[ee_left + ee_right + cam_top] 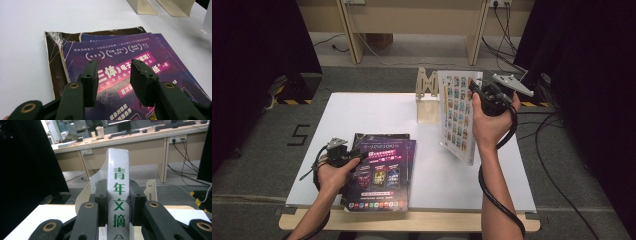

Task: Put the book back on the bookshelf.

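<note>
Right tongs [476,96] clamp the thick white book [457,112] by its spine, upright, just right of the wooden rack [428,92] at the table's [362,115] far edge. Left tongs [358,156] gape empty over purple magazines [382,175].

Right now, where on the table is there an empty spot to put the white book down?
Bare table lies left of the wooden stand, behind the purple magazines. Another free strip runs between the magazines and the white book held in the right gripper. It is crowded around the stand.
</note>
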Tool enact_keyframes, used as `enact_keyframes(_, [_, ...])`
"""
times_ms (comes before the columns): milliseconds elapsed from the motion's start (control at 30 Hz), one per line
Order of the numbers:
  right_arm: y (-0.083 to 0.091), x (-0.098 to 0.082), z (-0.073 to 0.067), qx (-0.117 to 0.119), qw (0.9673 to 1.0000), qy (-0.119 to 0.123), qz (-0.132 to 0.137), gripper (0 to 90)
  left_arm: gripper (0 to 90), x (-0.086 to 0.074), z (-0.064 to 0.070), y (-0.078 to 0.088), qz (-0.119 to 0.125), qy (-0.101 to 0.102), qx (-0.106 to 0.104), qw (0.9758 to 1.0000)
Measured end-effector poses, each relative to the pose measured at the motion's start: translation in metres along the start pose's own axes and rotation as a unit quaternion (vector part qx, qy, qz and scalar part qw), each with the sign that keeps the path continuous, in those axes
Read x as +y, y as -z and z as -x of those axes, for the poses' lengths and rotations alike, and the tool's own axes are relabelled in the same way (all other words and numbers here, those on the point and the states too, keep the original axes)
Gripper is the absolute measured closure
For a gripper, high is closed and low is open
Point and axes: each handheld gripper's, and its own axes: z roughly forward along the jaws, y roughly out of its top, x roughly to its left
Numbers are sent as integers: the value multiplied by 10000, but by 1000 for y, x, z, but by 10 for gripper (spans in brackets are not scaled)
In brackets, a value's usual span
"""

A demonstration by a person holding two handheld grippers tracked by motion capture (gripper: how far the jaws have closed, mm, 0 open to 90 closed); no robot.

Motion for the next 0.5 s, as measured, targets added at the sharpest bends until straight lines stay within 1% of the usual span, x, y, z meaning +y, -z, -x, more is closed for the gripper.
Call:
enact_keyframes(167, [0, 2, 4, -51, 10000, -60, 30, 743, 575, 0, -1, 0, 2, 2, -3, 10000])
enact_keyframes(300, [-1, 4, 7, -141, 9999, -59, 77, 743, 575, 0, -1, 0, 10, 12, 4, 10000])
enact_keyframes(500, [0, 5, 11, -247, 9995, -142, 111, 743, 575, 0, -2, 0, 8, 12, 16, 10000])
